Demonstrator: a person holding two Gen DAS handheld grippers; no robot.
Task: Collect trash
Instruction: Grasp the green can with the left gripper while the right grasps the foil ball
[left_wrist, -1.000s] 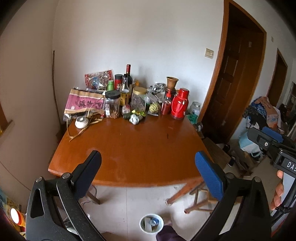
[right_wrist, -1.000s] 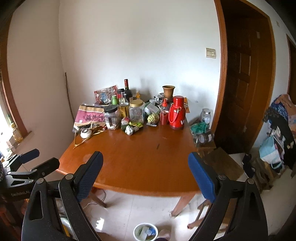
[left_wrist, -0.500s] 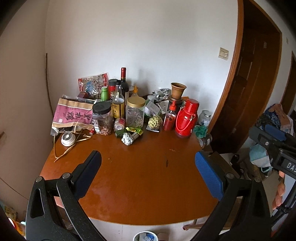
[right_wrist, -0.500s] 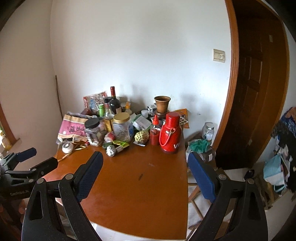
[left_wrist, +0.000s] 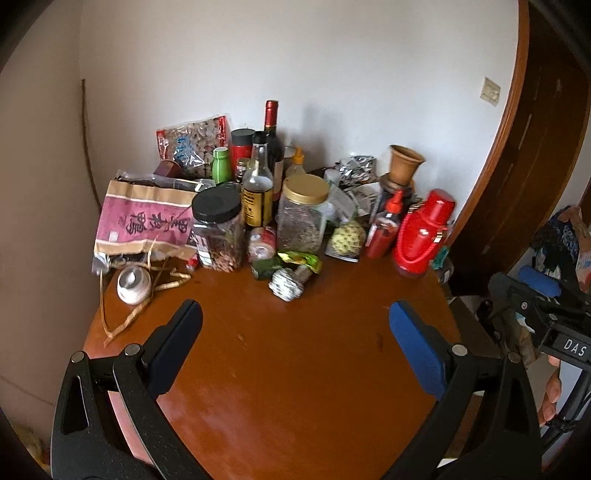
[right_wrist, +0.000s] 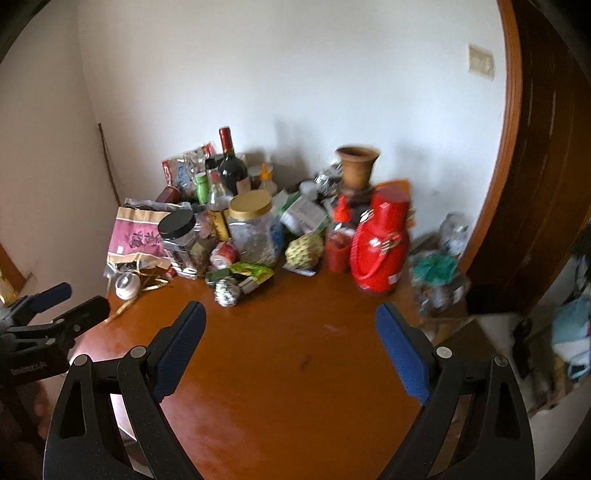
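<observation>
Left gripper (left_wrist: 295, 317): jaws wide apart, nothing between them, above the bare wooden table (left_wrist: 295, 387).
Right gripper (right_wrist: 290, 317): jaws wide apart, nothing between them.
Crumpled wrapper ball (left_wrist: 286, 284): on the table, just before the gold-lidded jar (left_wrist: 303, 214).
Green wrappers (left_wrist: 299, 260): beside the ball.
Red thermos (left_wrist: 423, 232): upright near the table's right edge.

- Left gripper (left_wrist: 295, 325): jaws spread wide, nothing between the pads, angled downward.
- Right gripper (right_wrist: 290, 325): jaws wide apart, empty, same downward tilt.
- Fingers (left_wrist: 550, 391) of the person's hand wrap the right gripper's handle.
</observation>
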